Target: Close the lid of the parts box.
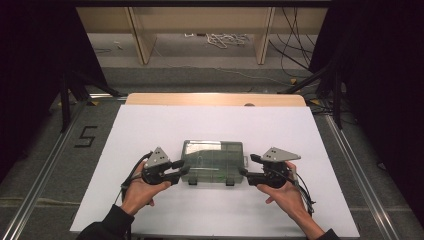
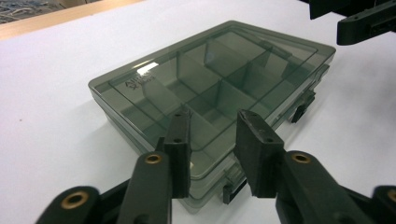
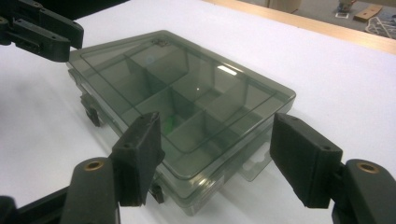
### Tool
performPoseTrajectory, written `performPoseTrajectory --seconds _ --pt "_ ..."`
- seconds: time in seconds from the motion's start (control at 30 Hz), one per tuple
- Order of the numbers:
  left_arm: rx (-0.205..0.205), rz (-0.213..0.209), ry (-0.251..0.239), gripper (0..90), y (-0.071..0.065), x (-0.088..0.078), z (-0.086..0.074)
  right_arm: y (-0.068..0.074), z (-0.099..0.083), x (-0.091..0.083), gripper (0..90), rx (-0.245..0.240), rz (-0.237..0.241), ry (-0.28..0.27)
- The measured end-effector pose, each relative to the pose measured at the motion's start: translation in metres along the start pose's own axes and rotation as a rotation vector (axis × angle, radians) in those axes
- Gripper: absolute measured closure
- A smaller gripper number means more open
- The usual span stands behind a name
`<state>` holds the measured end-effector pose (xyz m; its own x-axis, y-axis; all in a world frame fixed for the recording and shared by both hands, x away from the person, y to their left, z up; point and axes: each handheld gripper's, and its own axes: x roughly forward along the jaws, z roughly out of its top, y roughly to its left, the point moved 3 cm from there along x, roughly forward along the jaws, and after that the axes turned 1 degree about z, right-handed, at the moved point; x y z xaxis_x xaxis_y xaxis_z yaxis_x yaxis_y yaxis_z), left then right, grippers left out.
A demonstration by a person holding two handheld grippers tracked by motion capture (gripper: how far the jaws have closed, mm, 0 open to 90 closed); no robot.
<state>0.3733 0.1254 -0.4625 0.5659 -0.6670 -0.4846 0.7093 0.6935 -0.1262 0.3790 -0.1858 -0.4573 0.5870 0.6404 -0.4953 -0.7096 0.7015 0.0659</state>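
A smoky see-through compartment box [image 1: 212, 162] lies flat, lid down, on the white sheet [image 1: 150, 130]. It has two dark latches [image 1: 192, 181] on its near side. My left gripper [image 1: 181, 168] is at the box's left end. In the left gripper view its jaws [image 2: 215, 144] stand apart over the box [image 2: 210, 79] near a corner, and nothing is pressed between them. My right gripper [image 1: 248, 165] is at the right end. There its jaws [image 3: 219, 154] straddle a corner of the box [image 3: 187, 93] with a gap at each pad.
The white sheet covers a wooden tabletop [image 1: 215, 99]. Metal rails [image 1: 45, 165] run along both sides of the table, with a "5" [image 1: 86, 136] marked on the floor to the left. Cables [image 1: 227, 39] and shelf legs lie beyond the far edge.
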Motion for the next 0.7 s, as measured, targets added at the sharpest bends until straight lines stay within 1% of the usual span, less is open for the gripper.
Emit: performPoseTrajectory --seconds 0.03,0.07,0.1,0.13,0.17,0.2,0.23,0.27,0.33,0.37,0.4,0.43,0.47,0.5,0.53,0.57,0.6,0.63,0.67,0.7 --pt "0.001 0.007 -0.007 61.6 0.000 0.000 0.001 -0.001 0.001 -0.002 33.6 0.003 -0.004 -0.003" --pt "0.003 0.003 -0.009 60.6 0.001 -0.001 0.001 -0.001 0.001 -0.002 33.1 0.006 0.001 -0.009" --pt "0.004 0.011 -0.016 60.6 0.001 -0.002 0.002 -0.001 0.001 -0.002 33.1 0.006 0.001 -0.009" --pt "0.003 0.006 -0.022 59.7 0.001 -0.003 0.002 -0.001 0.001 -0.003 32.8 0.007 -0.002 -0.015" --pt "0.000 0.011 -0.027 58.7 0.001 -0.004 0.002 -0.001 0.002 -0.004 32.7 0.008 -0.009 -0.009" --pt "-0.001 0.012 -0.033 56.5 0.001 -0.005 0.003 -0.001 0.002 -0.006 31.1 0.011 -0.011 -0.020" --pt "0.000 0.010 -0.042 56.5 0.002 -0.007 0.003 -0.001 0.002 -0.006 31.1 0.011 -0.011 -0.020" --pt "0.001 0.010 -0.054 54.7 0.002 -0.008 0.004 0.000 0.003 -0.007 29.5 0.012 -0.015 -0.034" --pt "0.004 0.012 -0.074 53.6 0.002 -0.012 0.005 0.000 0.003 -0.009 29.5 0.013 -0.014 -0.034" --pt "0.006 0.014 -0.077 52.4 0.002 -0.013 0.005 0.000 0.004 -0.010 29.4 0.016 -0.013 -0.049" --pt "0.009 0.016 -0.087 51.4 0.001 -0.014 0.006 0.000 0.004 -0.012 29.0 0.013 -0.020 -0.041" --pt "0.005 0.021 -0.091 50.1 0.001 -0.015 0.006 0.000 0.004 -0.013 28.6 0.013 -0.023 -0.047" --pt "0.023 0.025 -0.096 48.6 0.000 -0.016 0.007 0.000 0.004 -0.014 28.5 0.019 -0.017 -0.062" --pt "0.013 0.021 -0.104 46.9 -0.001 -0.017 0.007 -0.001 0.004 -0.017 28.4 0.014 -0.023 -0.058" --pt "0.012 0.017 -0.113 45.5 -0.002 -0.018 0.007 -0.001 0.004 -0.018 28.1 0.015 -0.021 -0.065" --pt "0.021 0.017 -0.111 44.4 -0.002 -0.019 0.007 0.000 0.004 -0.019 27.8 0.023 -0.022 -0.070" --pt "0.016 0.017 -0.117 43.4 -0.003 -0.019 0.007 0.000 0.003 -0.022 27.2 0.021 -0.025 -0.064" --pt "0.020 0.007 -0.121 42.3 -0.003 -0.019 0.007 0.000 0.003 -0.022 26.6 0.021 -0.026 -0.083" --pt "0.021 0.010 -0.124 41.6 -0.004 -0.020 0.007 -0.001 0.003 -0.025 26.3 0.021 -0.031 -0.074" --pt "0.020 0.010 -0.128 40.6 -0.004 -0.021 0.007 -0.001 0.003 -0.025 26.3 0.018 -0.032 -0.089"
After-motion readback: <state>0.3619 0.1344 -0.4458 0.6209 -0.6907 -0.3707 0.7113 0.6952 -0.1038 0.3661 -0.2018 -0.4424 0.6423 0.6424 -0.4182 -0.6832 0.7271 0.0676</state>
